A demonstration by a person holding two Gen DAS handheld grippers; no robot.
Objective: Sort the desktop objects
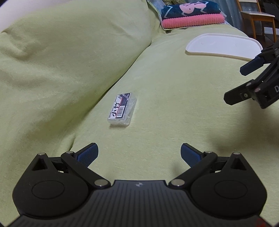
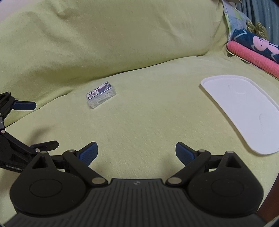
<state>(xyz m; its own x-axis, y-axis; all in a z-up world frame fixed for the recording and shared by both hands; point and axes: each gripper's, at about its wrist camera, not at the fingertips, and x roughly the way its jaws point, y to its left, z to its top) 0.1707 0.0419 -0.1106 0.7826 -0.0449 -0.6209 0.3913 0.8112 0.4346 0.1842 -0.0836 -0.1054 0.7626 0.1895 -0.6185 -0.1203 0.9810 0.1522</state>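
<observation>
A small clear plastic box (image 1: 122, 110) with a barcode label lies on the green sofa seat, close to the backrest crease; the right wrist view shows the same box (image 2: 100, 95) at centre left. My left gripper (image 1: 139, 154) hovers open just short of it, fingers spread wide and holding nothing. My right gripper (image 2: 136, 153) is open too, over bare seat fabric between the box and a white tray (image 2: 244, 113). The right gripper (image 1: 235, 83) shows at the right edge of the left wrist view. The left gripper (image 2: 45, 125) appears at the left edge of the right wrist view.
The white tray (image 1: 225, 45) lies flat on the seat at the far right. Folded pink and dark blue towels (image 1: 191, 14) are stacked past it. A wooden chair (image 1: 258, 19) stands beyond the sofa. The green backrest cushion (image 1: 69, 52) rises on the left.
</observation>
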